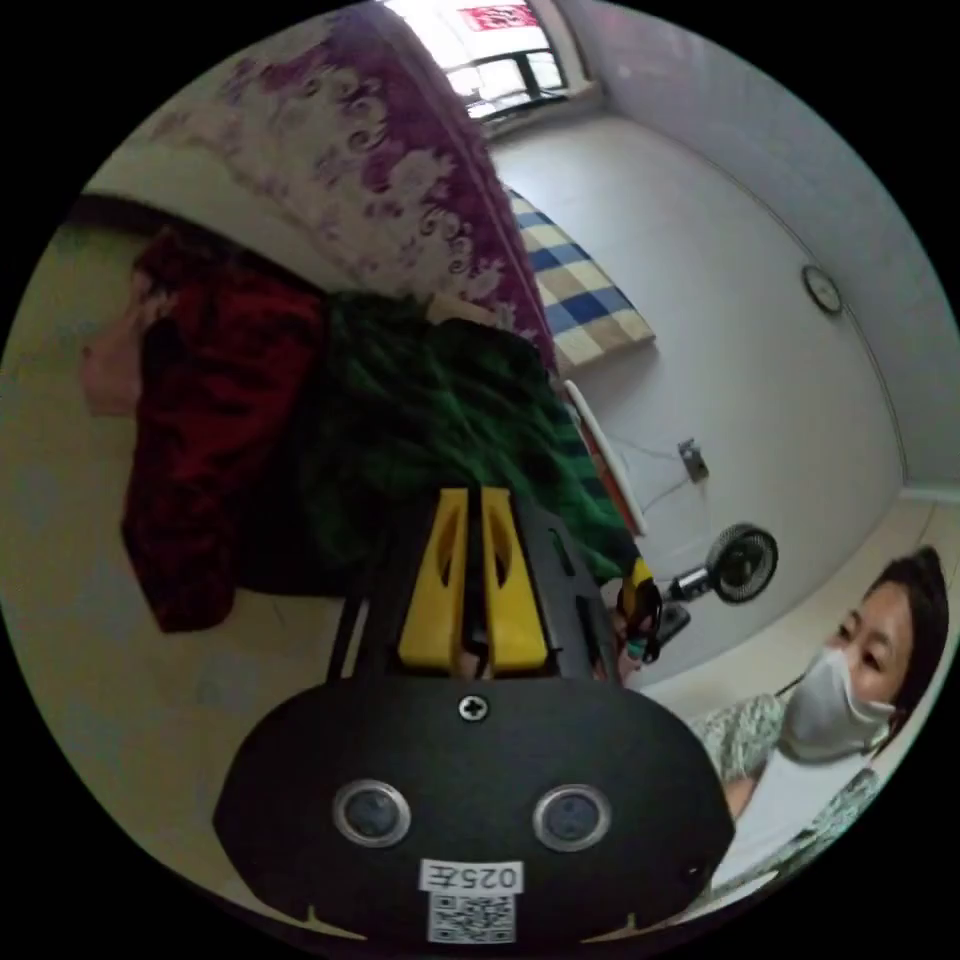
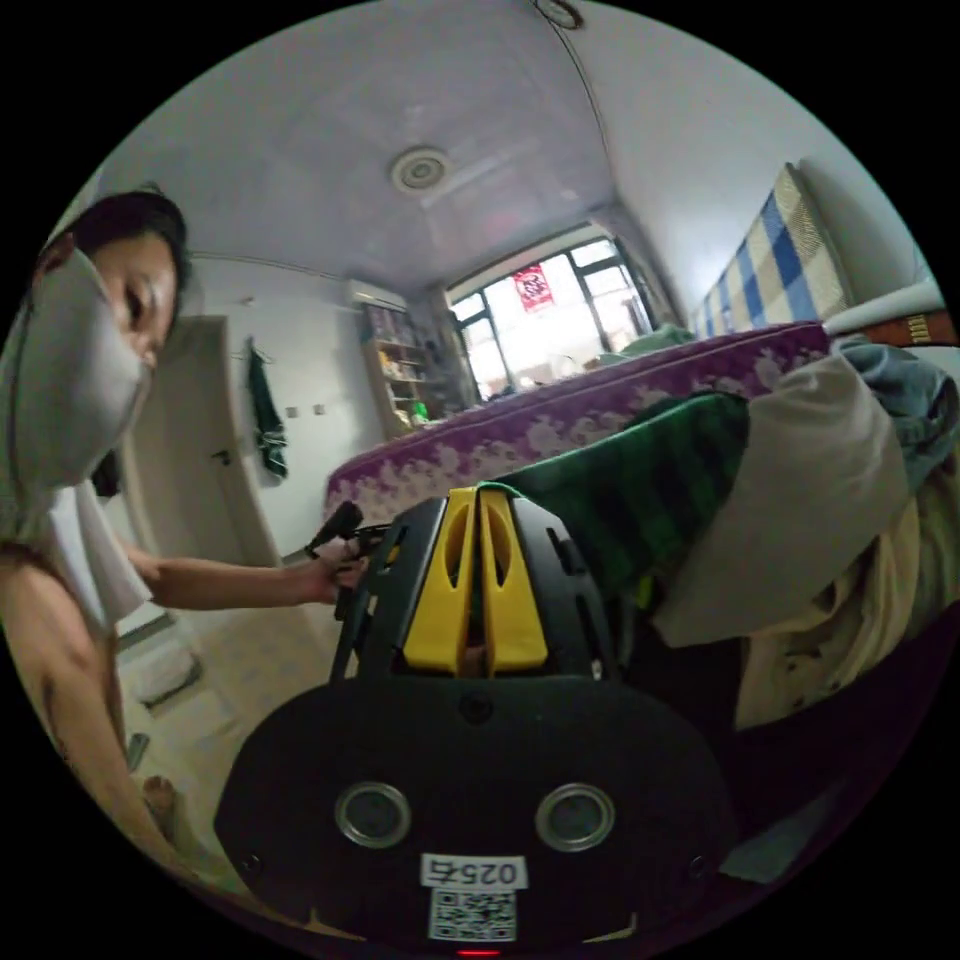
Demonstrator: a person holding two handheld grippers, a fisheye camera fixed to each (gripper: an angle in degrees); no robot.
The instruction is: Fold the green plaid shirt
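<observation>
The green plaid shirt (image 1: 440,410) hangs bunched over the edge of a bed, next to a dark red garment (image 1: 210,430). My left gripper (image 1: 474,494) has its yellow jaws pressed together, tips buried in the green cloth. In the right gripper view the same shirt (image 2: 640,480) runs from a pile of clothes down to my right gripper (image 2: 479,491), whose jaws are shut on its edge. A person's hand holds the left gripper (image 2: 345,540) just beyond. The right gripper (image 1: 640,600) peeks out below the shirt in the left gripper view.
A purple flowered bedspread (image 1: 400,170) covers the bed. A beige garment (image 2: 800,500) and other clothes lie heaped beside the shirt. A masked person (image 1: 860,670) stands close. A small fan (image 1: 740,563), a checked headboard (image 1: 580,290) and a window (image 2: 540,320) are around.
</observation>
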